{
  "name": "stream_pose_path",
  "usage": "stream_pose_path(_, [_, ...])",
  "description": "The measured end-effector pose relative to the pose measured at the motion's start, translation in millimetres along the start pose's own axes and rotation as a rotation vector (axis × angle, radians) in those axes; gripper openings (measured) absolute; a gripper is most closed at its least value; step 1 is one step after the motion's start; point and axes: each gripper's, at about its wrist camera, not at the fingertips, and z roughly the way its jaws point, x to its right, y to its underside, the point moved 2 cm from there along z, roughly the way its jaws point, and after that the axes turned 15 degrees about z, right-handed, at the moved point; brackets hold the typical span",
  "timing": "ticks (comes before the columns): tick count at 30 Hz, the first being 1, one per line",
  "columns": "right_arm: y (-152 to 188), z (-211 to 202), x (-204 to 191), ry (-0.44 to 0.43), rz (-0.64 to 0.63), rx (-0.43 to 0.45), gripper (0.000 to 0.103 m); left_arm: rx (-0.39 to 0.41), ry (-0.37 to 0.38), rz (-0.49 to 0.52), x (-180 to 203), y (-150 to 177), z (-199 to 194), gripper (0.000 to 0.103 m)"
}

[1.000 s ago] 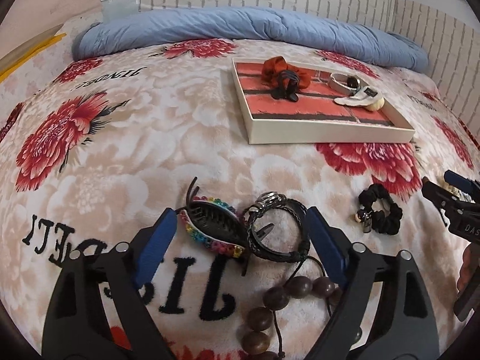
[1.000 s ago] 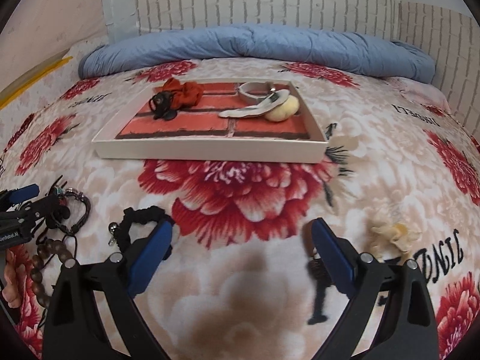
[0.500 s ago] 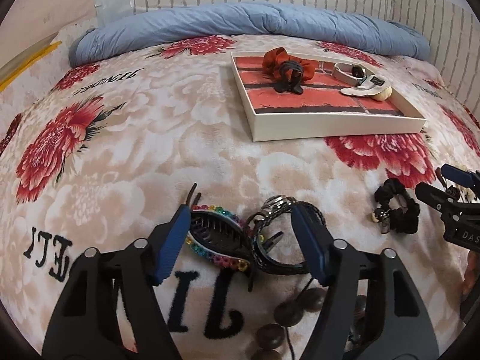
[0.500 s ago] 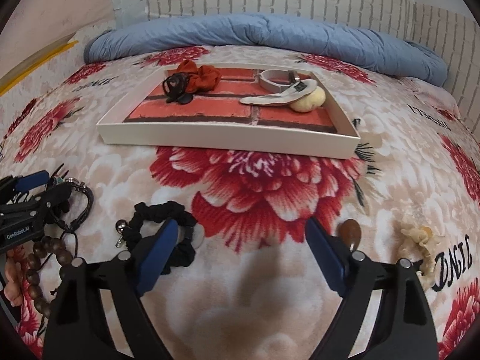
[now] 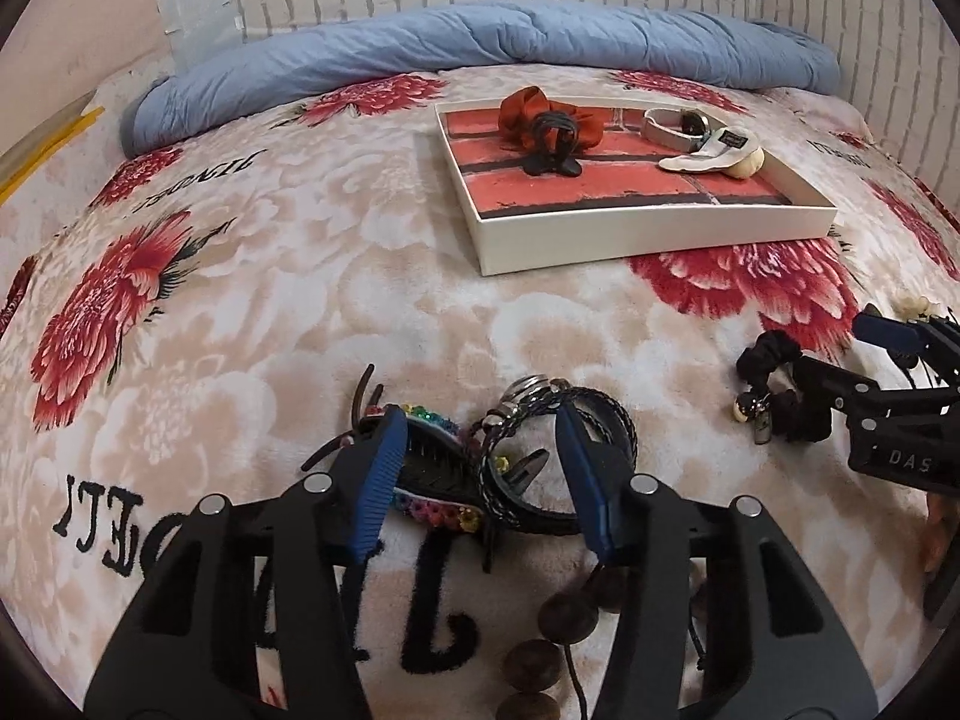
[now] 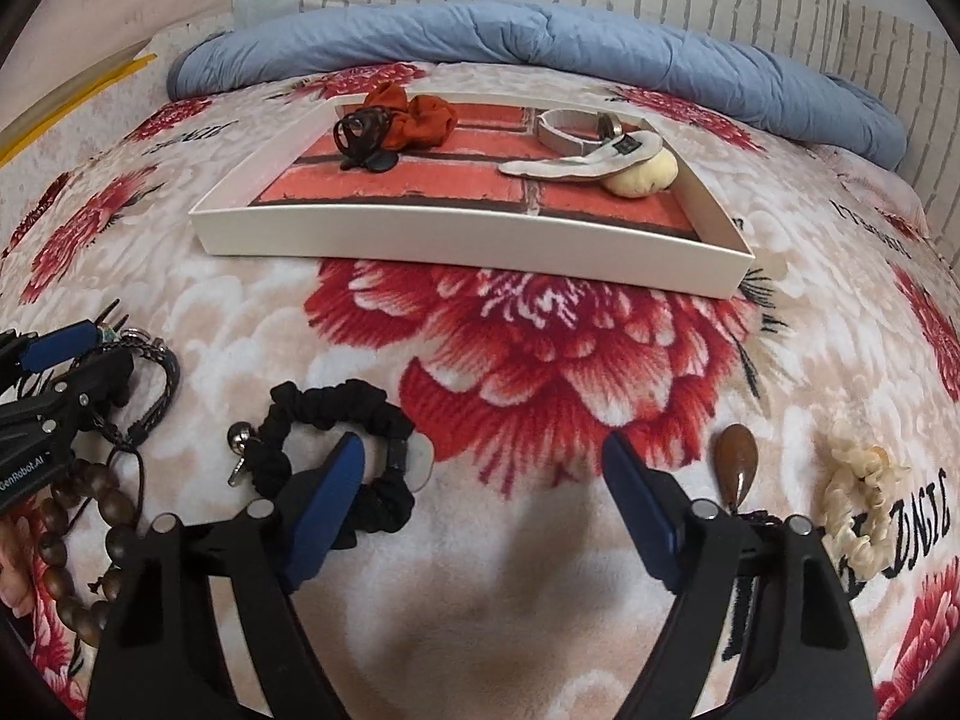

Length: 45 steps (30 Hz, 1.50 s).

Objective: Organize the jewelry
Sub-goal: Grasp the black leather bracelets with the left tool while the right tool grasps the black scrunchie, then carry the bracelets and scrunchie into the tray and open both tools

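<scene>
Closing in the left wrist view, the left tool (image 5: 480,474) brackets the rainbow hair claw (image 5: 429,474) and braided bracelets (image 5: 558,450) on the bed, unclamped; both could be snagged together.

In the right wrist view, the right tool (image 6: 480,504), closing yet empty, straddles bare blanket; the black scrunchie (image 6: 336,444) under its left finger may be missed, well short of the tray (image 6: 468,246).

Rainbow-beaded claw clip (image 5: 429,483) beside braided black bracelets (image 5: 558,456), black scrunchie (image 6: 342,450) on blanket
</scene>
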Motion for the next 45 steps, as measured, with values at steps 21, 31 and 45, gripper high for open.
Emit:
stream_pose_path(21, [-1.7,5.3,-1.6,-0.034,-0.006,-0.013,0.021,0.014,0.03,-0.002,-4.0,0.7,-7.7,0.023])
stream_pose_path(31, [-4.9,2.0,2.2,-0.064,0.006,-0.004,0.02,0.025,0.032,-0.001,-5.1,-1.1,-12.8,0.01])
stream_pose_path(45, [-26.9,-15.5,17.3,-0.095,0.033,0.049,0.02,0.126,0.055,-0.047,-9.7,-29.3,-40.0,0.008])
